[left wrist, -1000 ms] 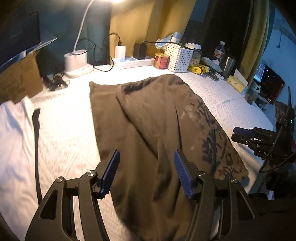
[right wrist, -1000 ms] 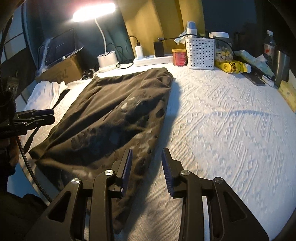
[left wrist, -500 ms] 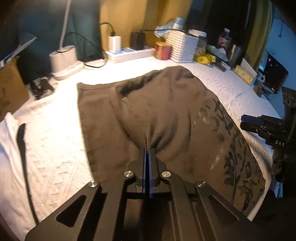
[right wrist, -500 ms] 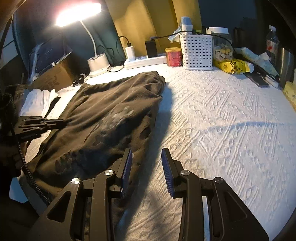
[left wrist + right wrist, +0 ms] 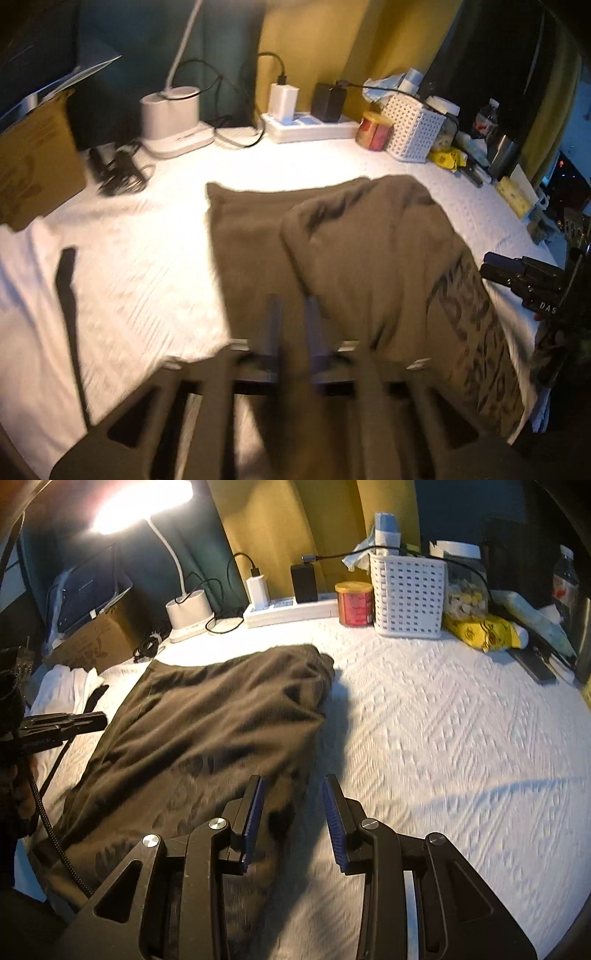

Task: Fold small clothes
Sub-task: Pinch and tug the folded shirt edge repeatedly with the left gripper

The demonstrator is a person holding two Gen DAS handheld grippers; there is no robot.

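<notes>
The left gripper (image 5: 291,317) (blurred) pinches a fold of the brown garment (image 5: 354,243) — the right gripper (image 5: 291,805) hovers, fingers narrowly parted, holding nothing.

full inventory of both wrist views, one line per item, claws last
garment: 1, dark olive-brown with dark print, partly folded on the bed's left half
bedspread: 1, white, textured, under everything
desk lamp: 1, white, lit, back left
cardboard box: 1, brown, far left
power strip: 1, white, back edge, white and black chargers plugged in
tin: 1, red with yellow lid, beside the basket
basket: 1, white, perforated, back centre
yellow packet: 1, right of the basket
black strap: 1, on white cloth, left of the garment
left claw: blurred by motion, narrow gap, over the garment's near edge
right claw: open, blue pads, at the garment's right edge
</notes>
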